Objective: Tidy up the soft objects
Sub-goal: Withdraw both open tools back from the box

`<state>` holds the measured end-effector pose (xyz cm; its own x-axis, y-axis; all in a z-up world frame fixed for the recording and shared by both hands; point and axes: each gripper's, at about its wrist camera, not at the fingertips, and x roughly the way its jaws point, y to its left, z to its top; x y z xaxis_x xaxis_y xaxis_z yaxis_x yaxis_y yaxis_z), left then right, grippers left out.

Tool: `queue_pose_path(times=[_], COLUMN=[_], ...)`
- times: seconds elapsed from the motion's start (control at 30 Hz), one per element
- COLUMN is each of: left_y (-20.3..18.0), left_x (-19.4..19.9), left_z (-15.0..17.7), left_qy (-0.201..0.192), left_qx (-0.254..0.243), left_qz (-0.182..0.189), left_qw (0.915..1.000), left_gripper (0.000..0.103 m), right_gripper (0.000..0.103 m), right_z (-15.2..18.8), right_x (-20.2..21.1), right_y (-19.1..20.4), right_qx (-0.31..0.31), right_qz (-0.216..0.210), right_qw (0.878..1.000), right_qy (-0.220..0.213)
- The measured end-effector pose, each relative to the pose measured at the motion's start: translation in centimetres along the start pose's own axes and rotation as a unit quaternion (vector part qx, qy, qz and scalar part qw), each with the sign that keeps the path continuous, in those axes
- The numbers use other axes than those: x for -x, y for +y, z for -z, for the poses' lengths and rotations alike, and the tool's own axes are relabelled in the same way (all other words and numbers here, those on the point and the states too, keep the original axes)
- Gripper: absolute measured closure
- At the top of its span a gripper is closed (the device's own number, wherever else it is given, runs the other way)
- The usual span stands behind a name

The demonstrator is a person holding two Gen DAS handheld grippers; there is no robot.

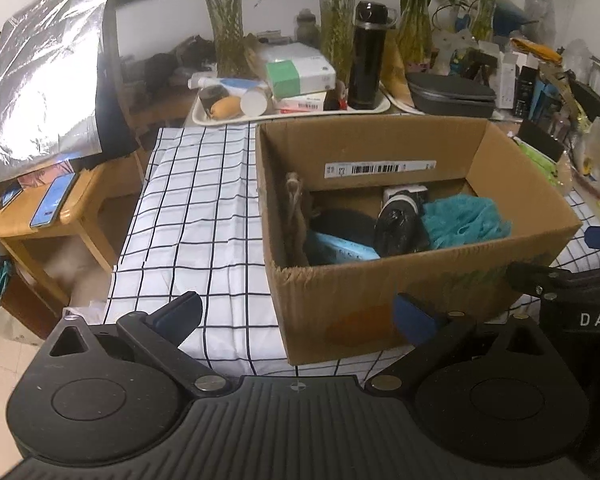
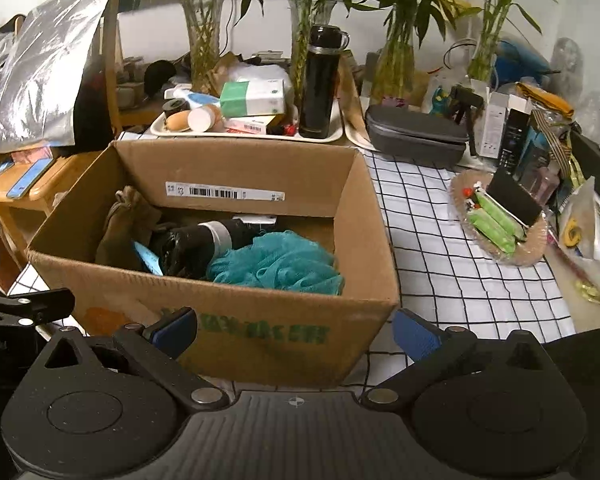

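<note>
The box [image 2: 220, 280] stood open on the checked cloth [image 2: 460, 272] of the table, its flaps out of the way so that things could be dropped in from above; inside it lay the soft things, packed close: a teal mesh puff [image 2: 278, 266] against the right wall, a black bundle [image 2: 192, 246] beside it and touching it, a tan cloth pouch [image 2: 126, 226] slumped upright in the left corner, and a pale blue packet [image 1: 342, 250] low on the floor of the box. Their resting in one container suggested the gathering was well along, perhaps done; no soft thing lay loose on the cloth near the box.

The left gripper [image 1: 298, 314] hung before the near wall of the box, toward its left corner, fingers [image 1: 180, 314] spread wide and holding nothing; the right gripper [image 2: 296, 334] hung likewise before the near wall, toward its right corner, fingers [image 2: 416, 338] wide and empty. Both stood outside and below the rim, apart from the contents, which read as a pause or a withdrawal rather than a reach.

Behind the box a tray [image 2: 168, 131] carried a black flask [image 2: 320, 84] and small boxes; a dish [image 2: 540, 246] of green packets sat well to the right; these were hard goods, kept apart from the soft lot.
</note>
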<state>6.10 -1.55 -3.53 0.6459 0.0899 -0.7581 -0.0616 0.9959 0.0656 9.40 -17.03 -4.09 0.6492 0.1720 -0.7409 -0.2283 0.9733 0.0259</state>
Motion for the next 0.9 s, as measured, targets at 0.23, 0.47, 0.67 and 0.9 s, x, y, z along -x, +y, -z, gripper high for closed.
queue_pose_path(times=[0.23, 0.47, 0.67, 0.9], left_y=[-0.01, 0.02, -0.14, -0.32], left_x=[-0.43, -0.55, -0.64, -0.77], left_z=[0.12, 0.11, 0.15, 0.09], left_qy=[0.013, 0.017, 0.019, 0.017], left_qx=[0.001, 0.002, -0.001, -0.004], left_qz=[0.002, 0.004, 0.006, 0.006], left_qw=[0.9999, 0.9998, 0.9998, 0.9998], left_gripper=[0.000, 0.000, 0.000, 0.000], right_gripper=[0.000, 0.000, 0.000, 0.000], right_z=[0.05, 0.00, 0.03, 0.11], right_x=[-0.14, -0.39, -0.50, -0.60], right_y=[0.42, 0.33, 0.27, 0.49], right_qx=[0.020, 0.021, 0.019, 0.026], right_qz=[0.013, 0.022, 0.022, 0.020], right_qw=[1.000, 0.999, 0.999, 0.999], right_qy=[0.006, 0.011, 0.014, 0.016])
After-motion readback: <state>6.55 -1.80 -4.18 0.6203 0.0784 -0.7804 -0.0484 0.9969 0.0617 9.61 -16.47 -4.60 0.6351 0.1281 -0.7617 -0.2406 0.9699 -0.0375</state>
